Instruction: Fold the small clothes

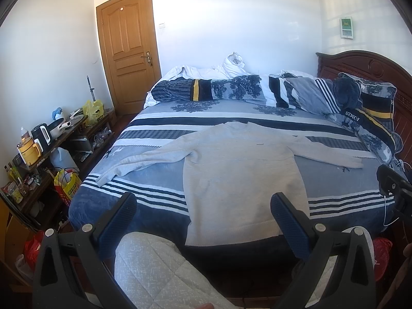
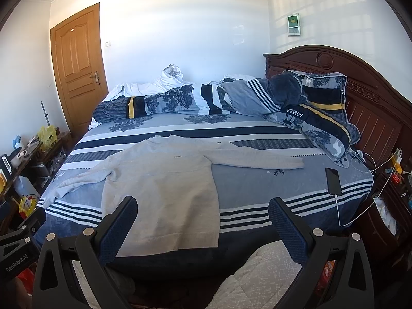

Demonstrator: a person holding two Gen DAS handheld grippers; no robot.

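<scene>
A light grey sweater (image 1: 242, 170) lies flat and face up on the striped bed, both sleeves spread out, hem toward me at the near edge. It also shows in the right wrist view (image 2: 162, 190). My left gripper (image 1: 203, 206) is open and empty, held back from the bed above the hem. My right gripper (image 2: 202, 207) is open and empty, held off the bed near the sweater's lower right corner. The right gripper's body shows at the right edge of the left wrist view (image 1: 394, 188).
The bed (image 2: 257, 188) has a blue striped cover, with rumpled bedding and pillows (image 2: 296, 103) at the far side and a wooden headboard (image 2: 360, 97) on the right. A phone (image 2: 333, 181) on a white cable lies right of the sweater. Cluttered shelves (image 1: 46, 149) stand left.
</scene>
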